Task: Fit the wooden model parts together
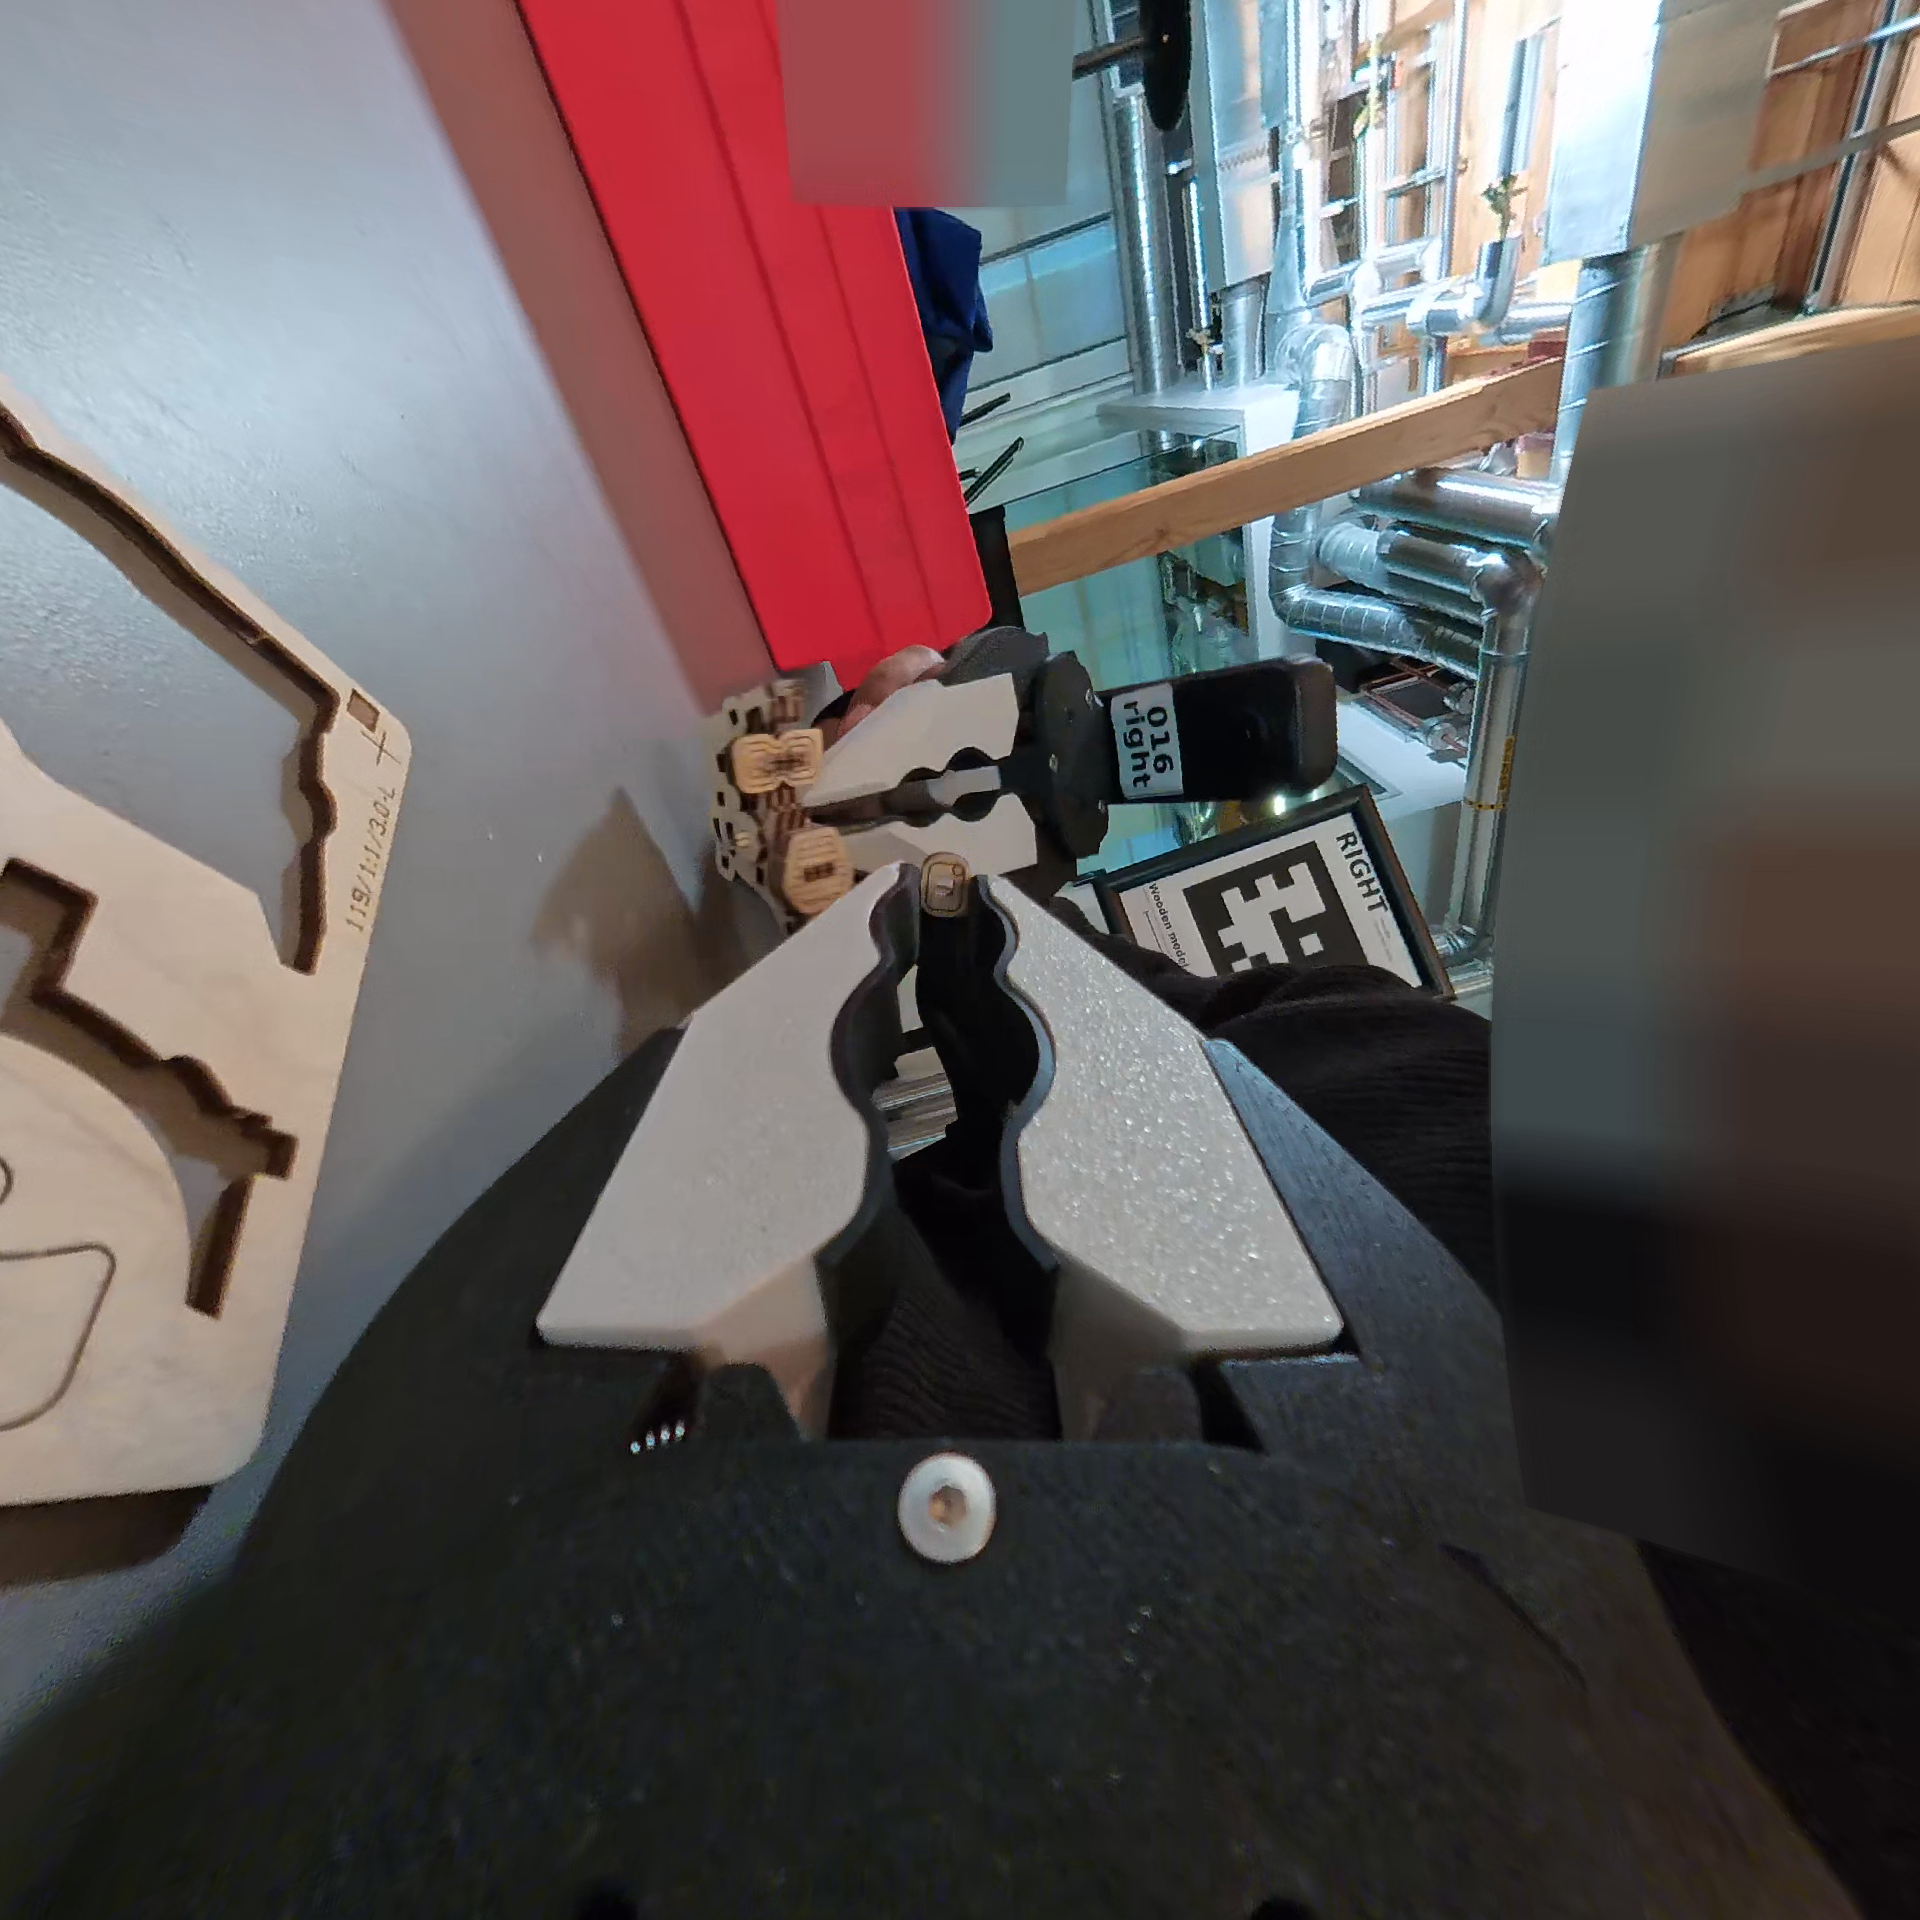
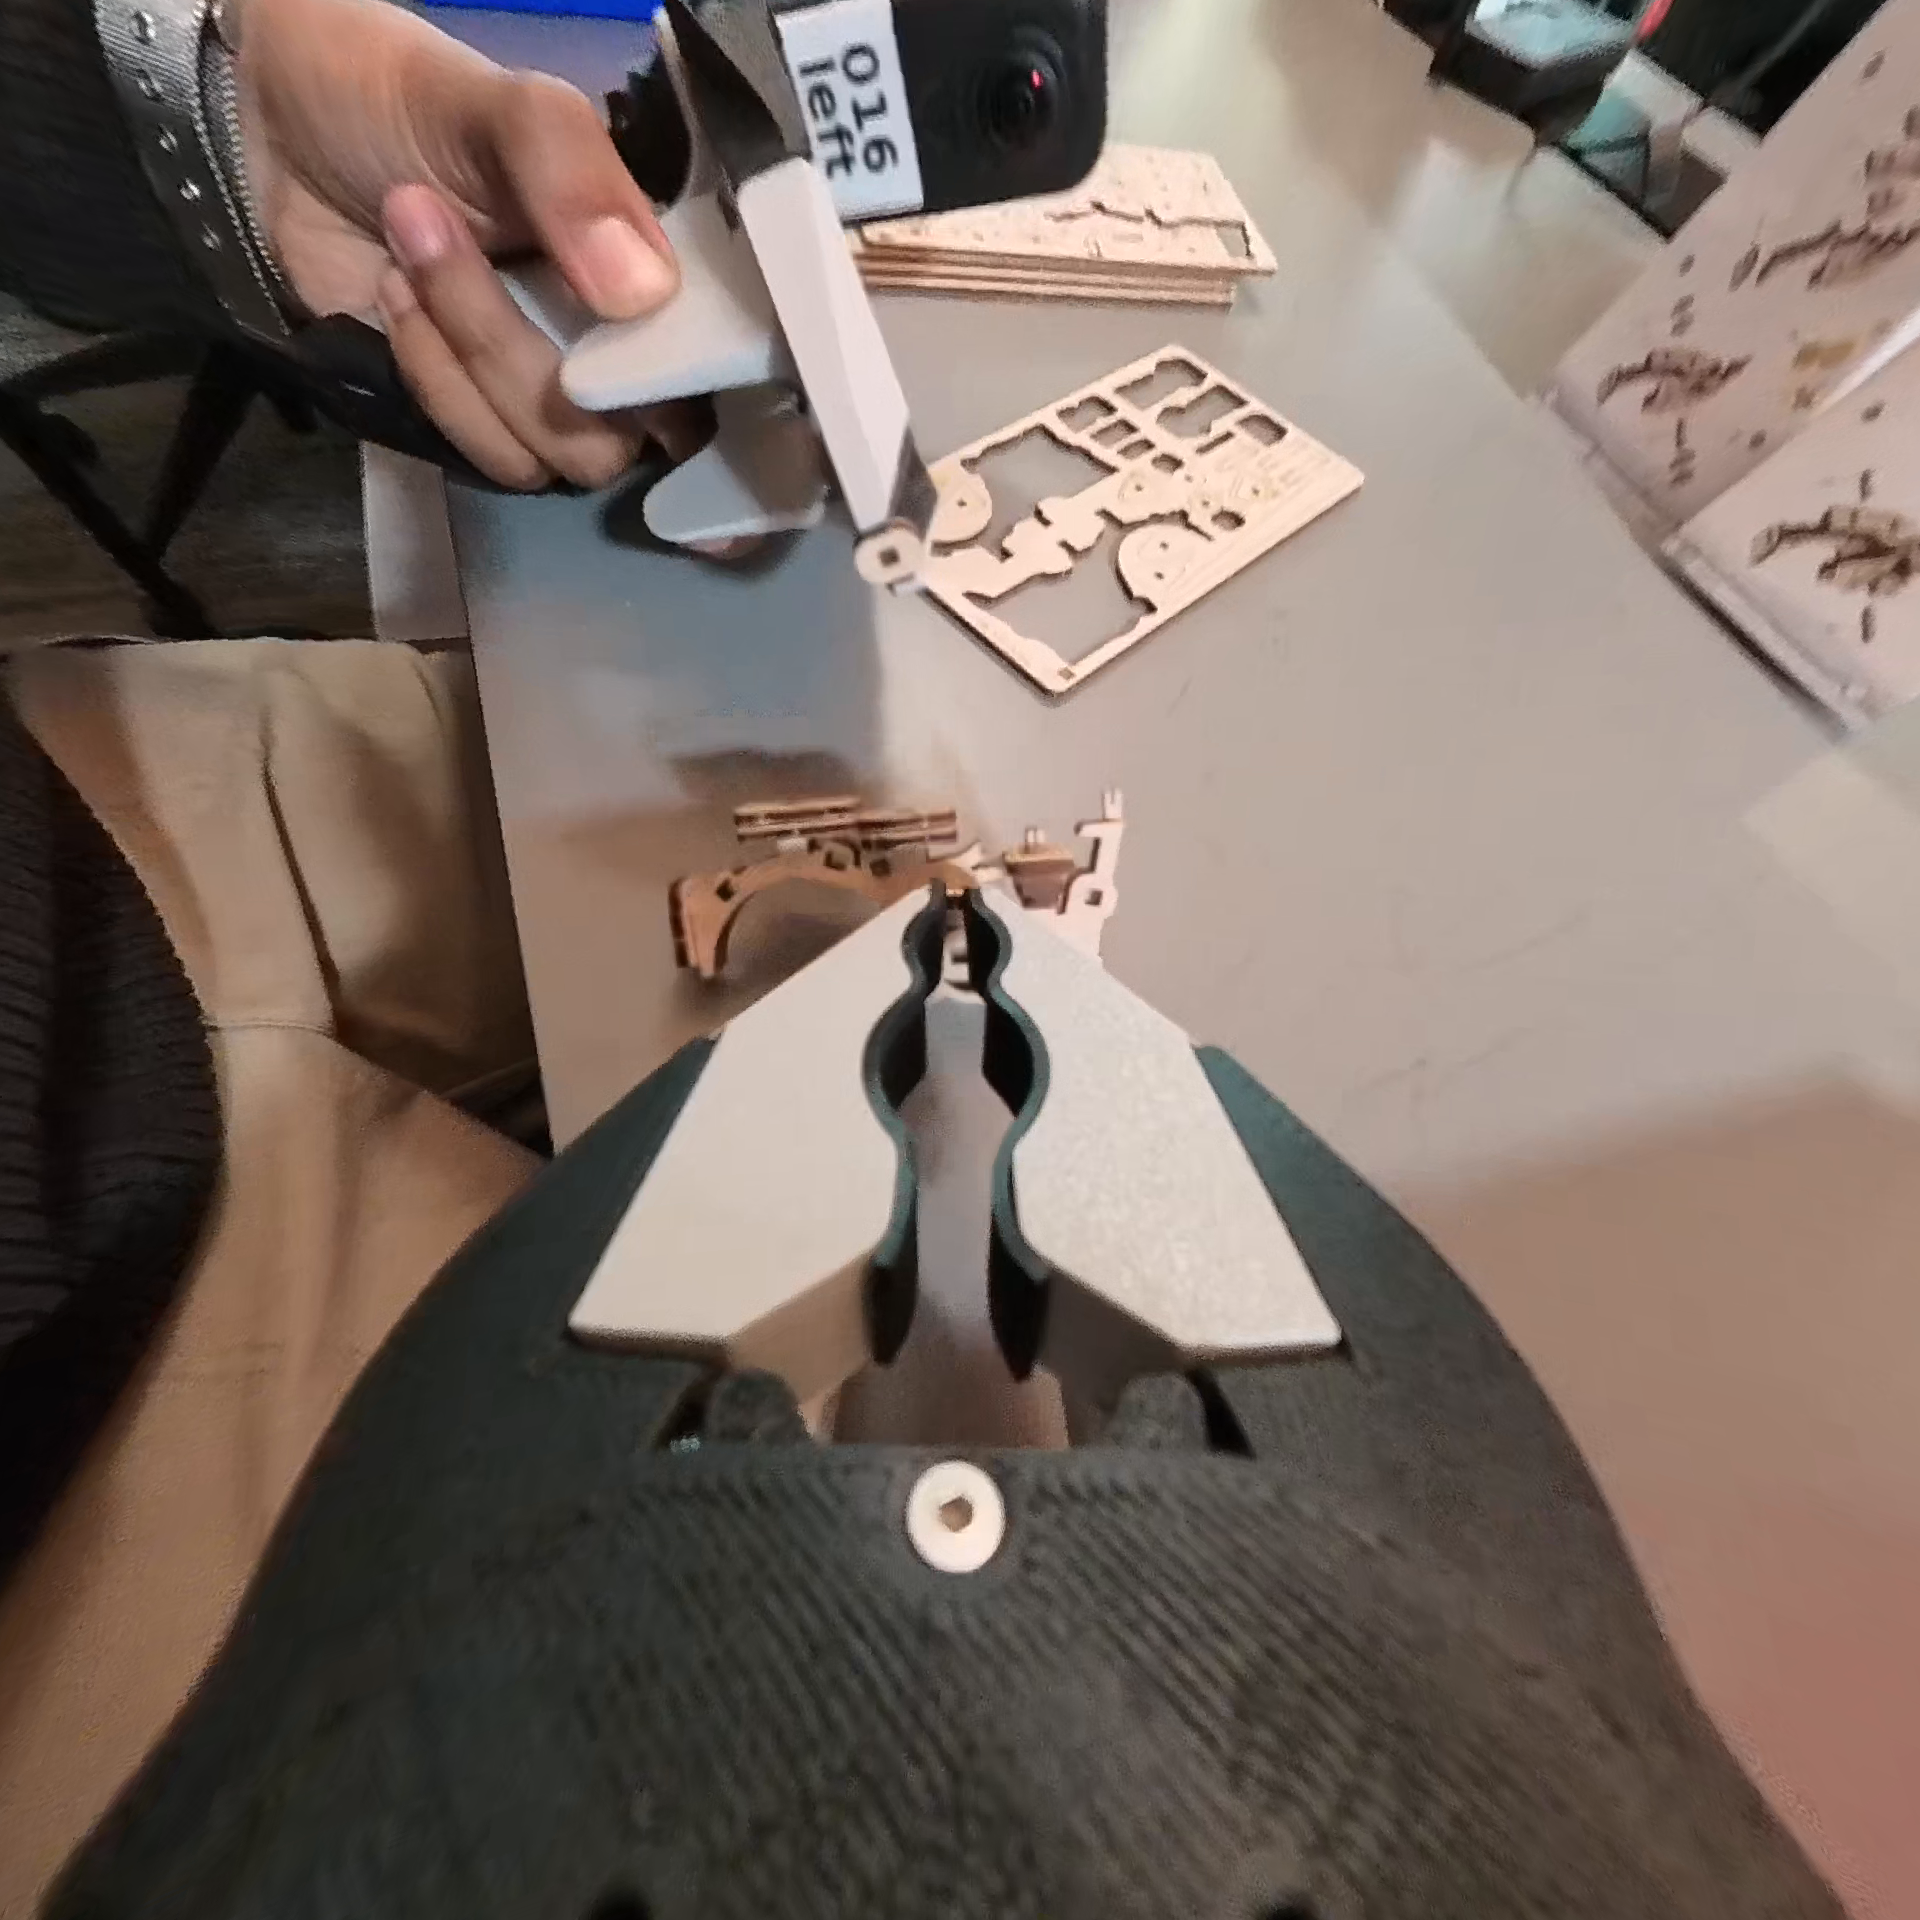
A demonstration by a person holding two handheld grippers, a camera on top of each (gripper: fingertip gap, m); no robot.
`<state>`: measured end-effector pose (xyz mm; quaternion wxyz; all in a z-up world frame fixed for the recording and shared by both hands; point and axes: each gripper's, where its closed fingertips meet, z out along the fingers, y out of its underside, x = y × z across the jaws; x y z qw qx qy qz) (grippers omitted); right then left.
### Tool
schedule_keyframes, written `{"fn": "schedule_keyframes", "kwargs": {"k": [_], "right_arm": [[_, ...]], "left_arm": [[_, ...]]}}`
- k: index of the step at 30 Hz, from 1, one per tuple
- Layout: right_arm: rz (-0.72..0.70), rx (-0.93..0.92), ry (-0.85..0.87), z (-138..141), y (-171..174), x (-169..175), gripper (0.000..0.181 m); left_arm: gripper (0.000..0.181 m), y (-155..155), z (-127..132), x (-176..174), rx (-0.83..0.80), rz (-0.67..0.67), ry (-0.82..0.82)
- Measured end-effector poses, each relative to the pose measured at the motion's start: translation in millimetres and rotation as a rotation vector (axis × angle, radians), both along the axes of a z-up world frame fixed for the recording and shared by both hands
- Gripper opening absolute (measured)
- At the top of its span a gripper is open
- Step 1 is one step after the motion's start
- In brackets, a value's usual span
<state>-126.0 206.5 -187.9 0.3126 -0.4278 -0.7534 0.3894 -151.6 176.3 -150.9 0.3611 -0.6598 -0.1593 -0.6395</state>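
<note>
My left gripper [image 1: 943,881] is shut on a small flat wooden part [image 1: 943,885] pinched at its fingertips. In the right wrist view the left gripper [image 2: 883,514] hangs above the table with that small part [image 2: 891,556] sticking out below its tips. My right gripper [image 2: 956,894] is shut on the partly built wooden model [image 2: 831,868], which rests on the grey table [image 2: 1351,935]. In the left wrist view the right gripper [image 1: 831,812] grips the model [image 1: 779,821] just beyond my left fingertips. The small part and the model are apart.
A punched-out wooden sheet [image 2: 1122,520] lies flat behind the model and also shows in the left wrist view [image 1: 156,935]. A stack of sheets [image 2: 1091,239] lies farther back, and more sheets [image 2: 1766,364] lie at the right. A red box [image 1: 779,364] and a framed marker card [image 1: 1278,904] stand nearby.
</note>
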Motion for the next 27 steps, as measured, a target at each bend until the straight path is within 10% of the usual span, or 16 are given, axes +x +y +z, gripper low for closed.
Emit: {"fn": "schedule_keyframes", "kwargs": {"k": [1, 27], "right_arm": [[-0.01, -0.011, -0.023, -3, 1, 2, 0.003], [0.049, -0.283, 0.278, 72, -28, 2, 0.002]], "left_arm": [[0.009, 0, 0, 1, 0.001, -0.003, 0.005], [0.009, 0, -6, 29, -0.05, -0.031, 0.022]]}}
